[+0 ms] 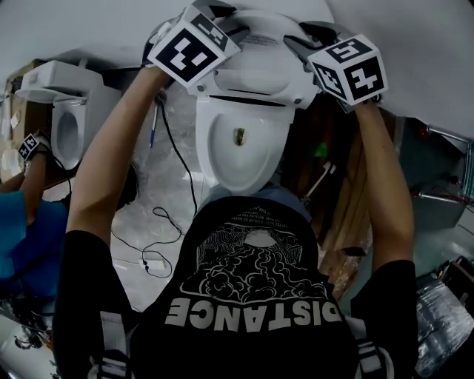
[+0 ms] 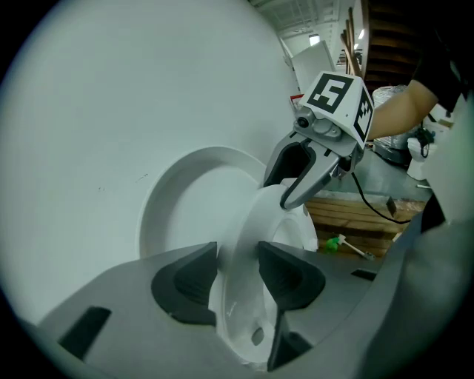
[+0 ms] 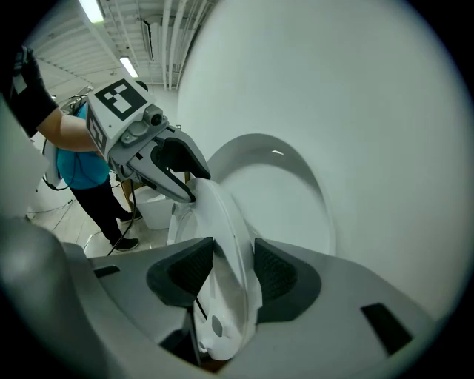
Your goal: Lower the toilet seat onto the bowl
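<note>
Now, head view: you hold the left gripper (image 1: pixel 222 16) and the right gripper (image 1: pixel 309 35) at the two sides of the toilet seat (image 1: pixel 255 74). It stands raised at the back of the bowl (image 1: pixel 206 144). The marker cubes (image 1: pixel 194 46) cover most of both jaws from this angle, so contact is not readable here.

Left gripper view: the toilet seat (image 2: pixel 248 222) runs edge-on between your two pads (image 2: pixel 185 285). One pad bears on each face, so the grip reads as closed on the rim. Glare on the white plastic leaves the outer contact a little uncertain. Behind the seat the lid (image 2: pixel 185 192) stands near upright against the pale wall (image 2: pixel 89 111). The right gripper (image 2: pixel 290 189) bites the same rim on its far side.

Right gripper view: the toilet seat (image 3: pixel 226 222) sits between the pads (image 3: pixel 181 274), deep in the throat, and both pads bear on it. Clamped. The left gripper (image 3: pixel 181 185) holds the opposite side of the rim. The lid (image 3: pixel 285 185) is just behind.
</note>
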The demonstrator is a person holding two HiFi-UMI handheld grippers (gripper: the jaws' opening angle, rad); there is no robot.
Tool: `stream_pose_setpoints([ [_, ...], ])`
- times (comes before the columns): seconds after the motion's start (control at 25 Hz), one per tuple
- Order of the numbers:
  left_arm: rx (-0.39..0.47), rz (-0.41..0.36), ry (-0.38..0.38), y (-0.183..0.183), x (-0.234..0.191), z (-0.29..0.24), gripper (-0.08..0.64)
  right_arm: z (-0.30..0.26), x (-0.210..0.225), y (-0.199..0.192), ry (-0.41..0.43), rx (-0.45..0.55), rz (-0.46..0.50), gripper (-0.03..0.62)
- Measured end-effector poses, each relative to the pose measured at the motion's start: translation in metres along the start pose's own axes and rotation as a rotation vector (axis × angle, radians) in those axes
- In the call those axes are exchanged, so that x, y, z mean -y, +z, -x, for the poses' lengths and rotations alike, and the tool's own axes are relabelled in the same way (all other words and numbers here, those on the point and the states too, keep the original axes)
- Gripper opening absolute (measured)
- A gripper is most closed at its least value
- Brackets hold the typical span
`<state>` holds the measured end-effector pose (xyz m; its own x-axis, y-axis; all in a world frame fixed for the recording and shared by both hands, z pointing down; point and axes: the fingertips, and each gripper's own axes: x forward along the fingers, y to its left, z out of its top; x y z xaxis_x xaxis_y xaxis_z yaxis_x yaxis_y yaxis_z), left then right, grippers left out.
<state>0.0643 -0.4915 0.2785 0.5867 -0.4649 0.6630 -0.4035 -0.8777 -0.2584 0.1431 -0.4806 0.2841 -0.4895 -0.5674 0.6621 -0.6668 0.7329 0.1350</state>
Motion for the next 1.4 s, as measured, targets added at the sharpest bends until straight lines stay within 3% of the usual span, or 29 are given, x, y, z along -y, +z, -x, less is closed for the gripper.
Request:
stream_pose_setpoints([
  [0.24, 0.018, -0.034, -0.015, -0.004, 0.016, 0.013, 0.175, 0.010, -0.017, -0.006, -0.038, -0.004, -0.002, 0.179],
  [0.68, 0.028, -0.071, -0.113, -0.014, 0.050, 0.042, 0.160, 0.033, -0.056, -0.016, -0.117, -0.052, 0.022, 0.179],
  [1.04, 0.007, -0.115, -0.119, -0.023, 0.073, 0.061, 0.155, 0.049, -0.086, -0.029, -0.178, -0.077, 0.039, 0.179],
  [1.4, 0.028, -0.148, -0.118, -0.027, 0.105, 0.075, 0.152, 0.065, -0.113, -0.044, -0.182, -0.079, 0.074, 0.179],
])
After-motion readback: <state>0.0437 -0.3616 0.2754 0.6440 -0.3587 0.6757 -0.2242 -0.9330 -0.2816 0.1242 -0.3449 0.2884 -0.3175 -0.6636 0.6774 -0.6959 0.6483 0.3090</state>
